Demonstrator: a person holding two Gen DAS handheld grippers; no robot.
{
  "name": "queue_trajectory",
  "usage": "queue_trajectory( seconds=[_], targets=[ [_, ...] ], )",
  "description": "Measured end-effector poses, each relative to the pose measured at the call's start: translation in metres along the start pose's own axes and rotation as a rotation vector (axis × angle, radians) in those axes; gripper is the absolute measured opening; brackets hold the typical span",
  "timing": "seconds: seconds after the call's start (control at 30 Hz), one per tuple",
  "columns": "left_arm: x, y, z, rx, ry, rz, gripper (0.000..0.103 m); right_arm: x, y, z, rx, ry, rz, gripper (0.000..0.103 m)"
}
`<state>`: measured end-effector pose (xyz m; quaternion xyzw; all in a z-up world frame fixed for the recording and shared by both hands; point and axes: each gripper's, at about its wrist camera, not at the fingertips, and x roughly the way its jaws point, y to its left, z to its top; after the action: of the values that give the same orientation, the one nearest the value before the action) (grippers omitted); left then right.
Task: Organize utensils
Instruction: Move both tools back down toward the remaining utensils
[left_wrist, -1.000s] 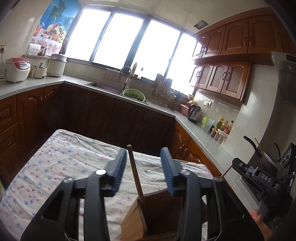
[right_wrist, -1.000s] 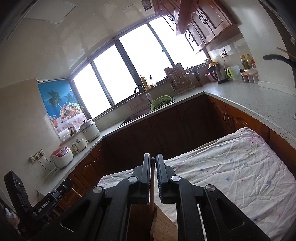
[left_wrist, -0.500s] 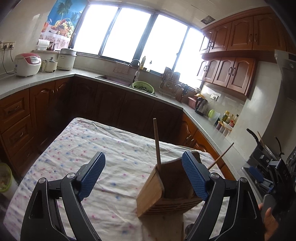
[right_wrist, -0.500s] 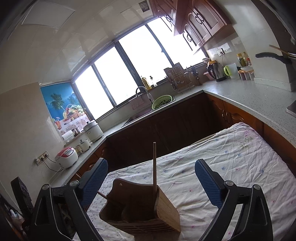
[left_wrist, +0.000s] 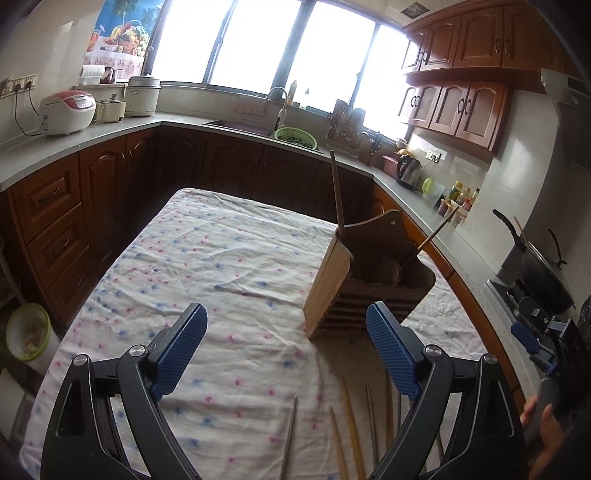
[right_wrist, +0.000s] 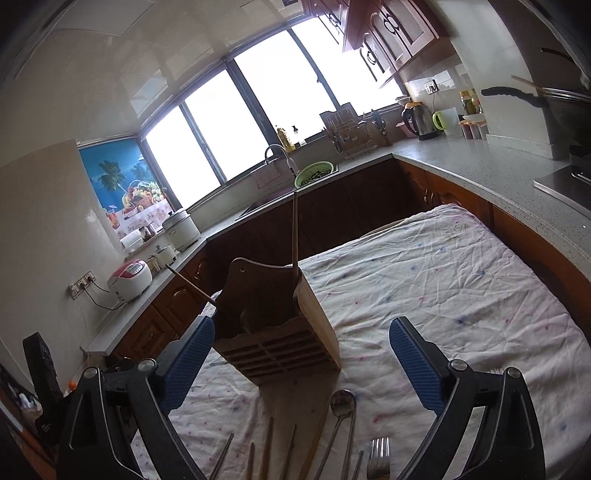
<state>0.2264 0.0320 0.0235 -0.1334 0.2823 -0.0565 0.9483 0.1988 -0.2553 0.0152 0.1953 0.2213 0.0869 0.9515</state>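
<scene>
Both grippers stood wide apart, gripping nothing — the left gripper (left_wrist: 286, 354) and the right gripper (right_wrist: 301, 363). The slatted wooden utensil holder (right_wrist: 275, 325) sat on the flower-dotted white tablecloth (left_wrist: 221, 266), two brown wooden chopsticks (left_wrist: 337, 188) poking out. Before it lay loose chopsticks, a steel spoon (right_wrist: 341, 404) and a steel fork (right_wrist: 380, 456).

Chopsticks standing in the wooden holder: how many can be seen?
2. One chopstick stands near-upright at the wooden holder's corner; the other chopstick leans out over its opposite side. More may be hidden inside.
</scene>
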Motion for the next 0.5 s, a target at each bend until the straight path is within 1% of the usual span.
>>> queue_trajectory(
  seconds=[0.3, 0.4, 0.5],
  targets=[
    [-0.009, 0.013, -0.037, 0.008, 0.073, 0.017, 0.09, -0.022, -0.015, -0.037, 0.026, 0.037, -0.036, 0.097],
    [-0.008, 0.015, -0.047, 0.014, 0.097, 0.031, 0.09, -0.026, -0.019, -0.046, 0.03, 0.051, -0.046, 0.097],
    [-0.006, 0.015, -0.055, 0.022, 0.124, 0.029, 0.09, -0.029, -0.019, -0.053, 0.021, 0.064, -0.051, 0.097]
  ],
)
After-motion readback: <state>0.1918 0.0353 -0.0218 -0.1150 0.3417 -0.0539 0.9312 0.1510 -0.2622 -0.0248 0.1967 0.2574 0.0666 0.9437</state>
